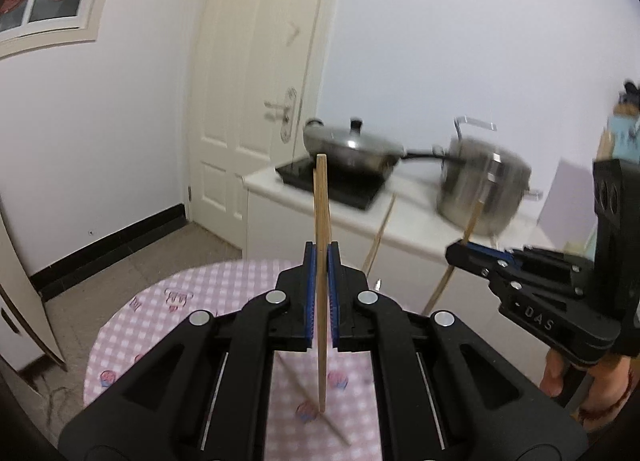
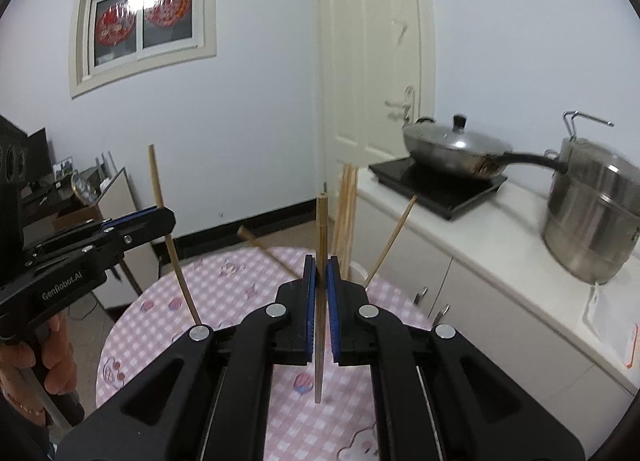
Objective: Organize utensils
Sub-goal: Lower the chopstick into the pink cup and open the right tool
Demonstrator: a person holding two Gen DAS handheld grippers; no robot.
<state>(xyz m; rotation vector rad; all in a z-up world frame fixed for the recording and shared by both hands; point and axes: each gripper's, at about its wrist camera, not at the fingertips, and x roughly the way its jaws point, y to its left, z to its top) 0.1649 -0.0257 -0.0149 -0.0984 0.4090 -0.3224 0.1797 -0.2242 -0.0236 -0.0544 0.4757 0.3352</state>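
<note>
Both my tools are clamped on a chopstick each, held upright over the pink checkered counter (image 2: pixel 248 301): left tool (image 1: pixel 322 289) pinches one chopstick (image 1: pixel 321 221), right tool (image 2: pixel 320 293) another (image 2: pixel 321 221). Thin sticks could easily pivot or slip before reaching the holder (image 2: pixel 357 273).

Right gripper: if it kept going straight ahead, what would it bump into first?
Probably the bundle of chopsticks standing in the white cup just beyond the right gripper, slightly to its right. Depth is hard to judge; otherwise the door lies far behind.
</note>
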